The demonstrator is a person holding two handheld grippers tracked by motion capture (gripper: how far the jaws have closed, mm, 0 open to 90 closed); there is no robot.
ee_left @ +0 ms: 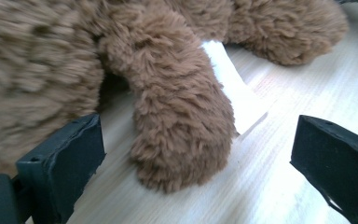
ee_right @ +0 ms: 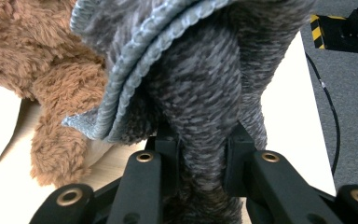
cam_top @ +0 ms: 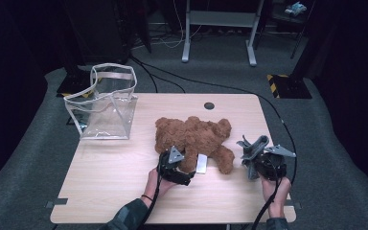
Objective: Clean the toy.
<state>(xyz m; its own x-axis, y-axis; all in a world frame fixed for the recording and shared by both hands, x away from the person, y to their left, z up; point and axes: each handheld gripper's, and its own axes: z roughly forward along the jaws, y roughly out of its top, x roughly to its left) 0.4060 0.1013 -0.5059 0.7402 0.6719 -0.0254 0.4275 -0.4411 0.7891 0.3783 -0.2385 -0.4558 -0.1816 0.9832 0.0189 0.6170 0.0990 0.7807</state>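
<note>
High view: a fluffy brown plush teddy bear (cam_top: 194, 136) lies on its side in the middle of the light wooden table (cam_top: 115, 182), with a white rectangular fabric label (cam_top: 201, 164) at its lower edge. The left gripper (cam_top: 184, 167) sits at the bear's near limb, held by the left hand (cam_top: 154, 183). The right gripper (cam_top: 255, 160), held by the right hand (cam_top: 275, 188), stands just right of the bear and carries a grey knitted cloth (cam_top: 252, 149). A clear plastic tote bag with pale trim (cam_top: 105, 103) stands upright at the table's far left corner, well apart from the bear.

Left gripper view: the jaws stand released and wide, one at each lower corner, with the teddy bear's rounded limb (ee_left: 179, 126) between them and touched by neither pad. The white label (ee_left: 235, 93) lies flat on the wood behind that limb.

Right gripper view: the jaws are clenched on the grey cloth (ee_right: 205, 88), which bunches up above them, its lighter hemmed edge folded to the left. The teddy bear (ee_right: 37, 74) lies beyond it on the left.
</note>
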